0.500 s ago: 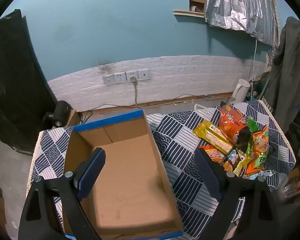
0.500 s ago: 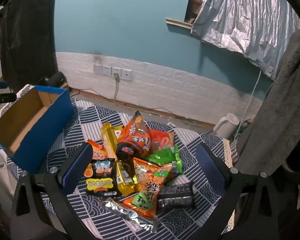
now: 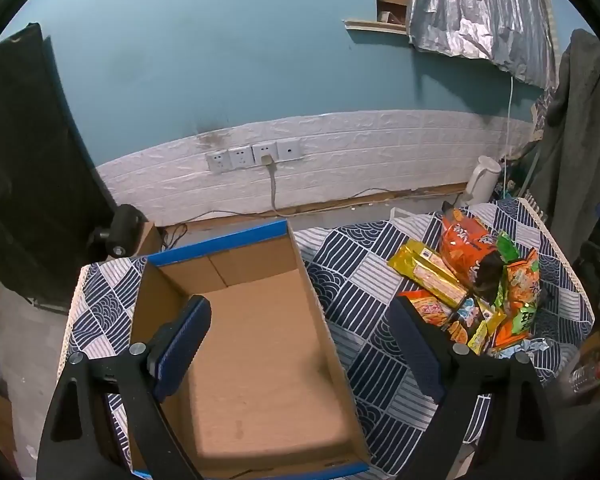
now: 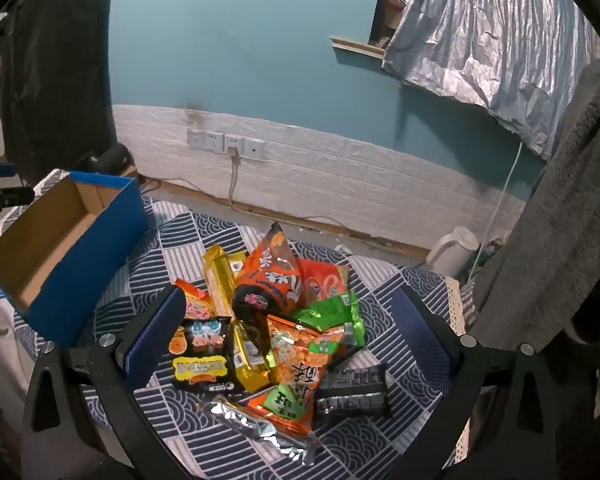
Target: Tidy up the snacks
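An empty blue cardboard box sits on the left of the patterned table; it also shows in the right wrist view. A pile of snack packets lies to its right, also seen in the left wrist view. The pile holds orange bags, a yellow packet, a green packet, a black packet and a silver one. My left gripper is open and empty, hovering above the box. My right gripper is open and empty, above the snack pile with its fingers on either side.
The table has a blue and white patterned cloth. A white kettle stands past the far right corner. A wall with power sockets is behind. A grey cloth hangs at the right.
Both views are almost the same as before; the grippers have barely shifted and nothing was picked up.
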The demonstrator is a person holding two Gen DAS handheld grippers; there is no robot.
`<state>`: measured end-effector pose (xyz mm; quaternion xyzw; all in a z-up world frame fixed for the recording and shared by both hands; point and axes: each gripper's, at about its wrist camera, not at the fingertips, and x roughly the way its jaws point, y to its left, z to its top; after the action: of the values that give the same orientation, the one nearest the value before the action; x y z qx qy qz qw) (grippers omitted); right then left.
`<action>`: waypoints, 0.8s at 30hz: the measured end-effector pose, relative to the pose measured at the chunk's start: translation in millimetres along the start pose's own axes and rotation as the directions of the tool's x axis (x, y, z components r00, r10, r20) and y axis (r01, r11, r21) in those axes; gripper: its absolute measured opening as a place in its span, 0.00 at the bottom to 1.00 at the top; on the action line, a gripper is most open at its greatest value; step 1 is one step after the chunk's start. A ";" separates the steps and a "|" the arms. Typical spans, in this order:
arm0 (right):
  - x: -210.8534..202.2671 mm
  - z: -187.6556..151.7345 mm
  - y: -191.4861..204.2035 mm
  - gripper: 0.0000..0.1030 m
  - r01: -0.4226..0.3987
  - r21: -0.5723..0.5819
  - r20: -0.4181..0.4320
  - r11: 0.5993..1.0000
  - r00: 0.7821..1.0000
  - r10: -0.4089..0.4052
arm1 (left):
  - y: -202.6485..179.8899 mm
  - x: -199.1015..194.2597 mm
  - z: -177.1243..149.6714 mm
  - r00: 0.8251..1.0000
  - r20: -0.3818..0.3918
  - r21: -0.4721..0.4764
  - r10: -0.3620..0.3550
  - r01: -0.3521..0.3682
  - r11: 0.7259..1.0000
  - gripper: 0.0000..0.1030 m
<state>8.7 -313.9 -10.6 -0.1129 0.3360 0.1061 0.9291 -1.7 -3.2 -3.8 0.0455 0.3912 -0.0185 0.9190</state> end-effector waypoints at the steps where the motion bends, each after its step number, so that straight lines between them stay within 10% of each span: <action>1: -0.4 -1.2 1.7 0.98 0.002 -0.001 0.002 1.000 1.000 -0.002 | -0.2 -0.1 -0.5 1.000 0.000 0.000 -0.003 0.003 1.000 0.89; 24: -2.3 -1.8 10.7 0.98 0.005 -0.011 0.002 1.000 1.000 -0.005 | 2.6 1.6 1.2 1.000 -0.020 -0.007 -0.007 0.007 1.000 0.89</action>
<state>2.9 -304.5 -11.9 -0.1187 0.3339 0.1060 0.9291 0.4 -0.7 -3.9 0.0410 0.4007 -0.0199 0.9151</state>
